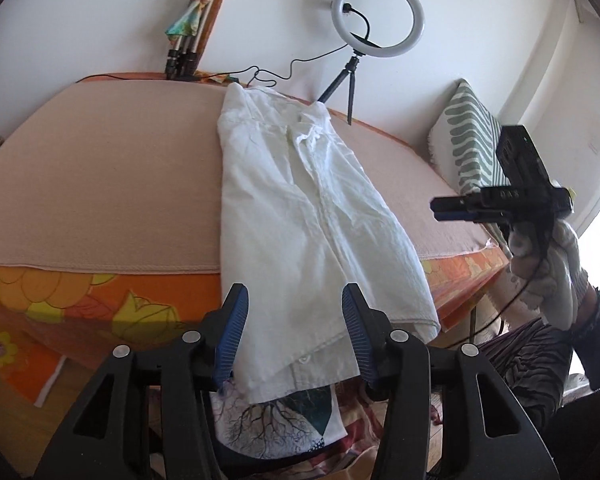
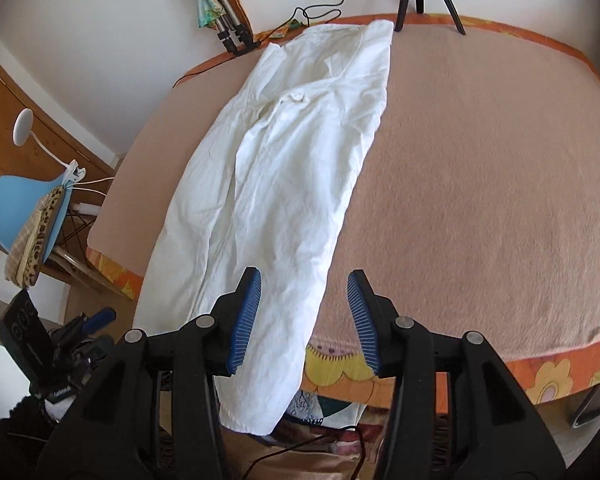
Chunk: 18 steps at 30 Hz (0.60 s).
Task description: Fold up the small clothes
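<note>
A white button shirt [image 1: 300, 208] lies folded lengthwise into a long strip on the peach blanket [image 1: 112, 184], collar at the far end, hem hanging over the near edge. My left gripper [image 1: 294, 320] is open and empty, hovering above the hem. My right gripper [image 2: 304, 312] is open and empty over the shirt's [image 2: 284, 168] near right edge. In the left wrist view the right gripper [image 1: 444, 208] shows at the right, held in a gloved hand, jaws looking nearly closed from the side.
A ring light on a tripod [image 1: 376, 20] stands at the blanket's far edge, with a folded tripod [image 1: 188, 44] and cables beside it. A striped pillow [image 1: 468, 136] lies at the right. A blue chair [image 2: 24, 208] stands to the left. Printed clothes [image 1: 288, 420] lie below the near edge.
</note>
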Each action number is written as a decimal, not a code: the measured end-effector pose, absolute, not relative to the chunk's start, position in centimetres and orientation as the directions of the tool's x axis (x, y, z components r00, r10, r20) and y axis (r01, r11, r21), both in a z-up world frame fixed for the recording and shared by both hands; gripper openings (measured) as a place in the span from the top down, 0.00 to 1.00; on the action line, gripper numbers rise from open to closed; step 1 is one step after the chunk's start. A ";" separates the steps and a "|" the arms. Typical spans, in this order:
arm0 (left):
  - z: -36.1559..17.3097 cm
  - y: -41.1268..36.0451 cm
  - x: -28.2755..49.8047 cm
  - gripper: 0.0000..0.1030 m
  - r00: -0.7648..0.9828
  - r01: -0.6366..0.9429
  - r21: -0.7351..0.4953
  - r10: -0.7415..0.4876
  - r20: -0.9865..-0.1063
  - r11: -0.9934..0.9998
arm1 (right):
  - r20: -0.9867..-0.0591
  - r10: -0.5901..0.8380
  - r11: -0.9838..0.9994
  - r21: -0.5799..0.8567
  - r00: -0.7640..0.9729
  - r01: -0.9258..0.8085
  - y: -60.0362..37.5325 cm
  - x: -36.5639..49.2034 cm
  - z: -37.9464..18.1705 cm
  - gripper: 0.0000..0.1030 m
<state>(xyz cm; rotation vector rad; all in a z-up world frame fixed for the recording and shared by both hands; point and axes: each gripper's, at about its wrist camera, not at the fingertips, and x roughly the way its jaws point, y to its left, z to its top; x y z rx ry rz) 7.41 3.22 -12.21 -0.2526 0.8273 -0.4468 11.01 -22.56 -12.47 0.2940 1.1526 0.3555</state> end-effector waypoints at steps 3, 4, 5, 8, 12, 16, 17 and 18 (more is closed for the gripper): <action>-13.1 4.6 8.7 0.54 0.556 0.240 -0.415 -0.474 -0.683 0.878 | -0.828 0.459 0.887 0.448 0.321 -0.113 -22.2 8.9 -14.5 0.54; -13.4 4.8 9.0 0.54 0.539 0.228 -0.426 -0.478 -0.694 0.876 | -0.826 0.472 0.880 0.461 0.307 -0.111 -21.9 8.5 -15.2 0.54; -13.8 4.9 9.2 0.54 0.524 0.221 -0.437 -0.484 -0.701 0.872 | -0.828 0.480 0.876 0.468 0.290 -0.112 -21.5 7.9 -15.6 0.54; -14.8 5.1 9.0 0.54 0.495 0.206 -0.450 -0.490 -0.718 0.869 | -0.833 0.484 0.874 0.476 0.268 -0.098 -21.1 7.1 -16.7 0.54; -15.7 4.8 8.6 0.54 0.463 0.211 -0.460 -0.503 -0.730 0.862 | -0.830 0.499 0.865 0.493 0.247 -0.091 -20.6 6.2 -17.2 0.54; -16.8 5.3 8.7 0.54 0.431 0.180 -0.489 -0.516 -0.740 0.853 | -0.829 0.521 0.852 0.518 0.203 -0.070 -19.9 5.5 -17.9 0.54; -16.9 5.3 8.7 0.54 0.430 0.177 -0.489 -0.515 -0.742 0.854 | -0.830 0.522 0.852 0.519 0.194 -0.069 -19.8 5.3 -18.1 0.54; -17.0 5.3 8.6 0.54 0.428 0.178 -0.490 -0.516 -0.742 0.853 | -0.833 0.520 0.853 0.517 0.188 -0.069 -19.6 5.2 -18.3 0.54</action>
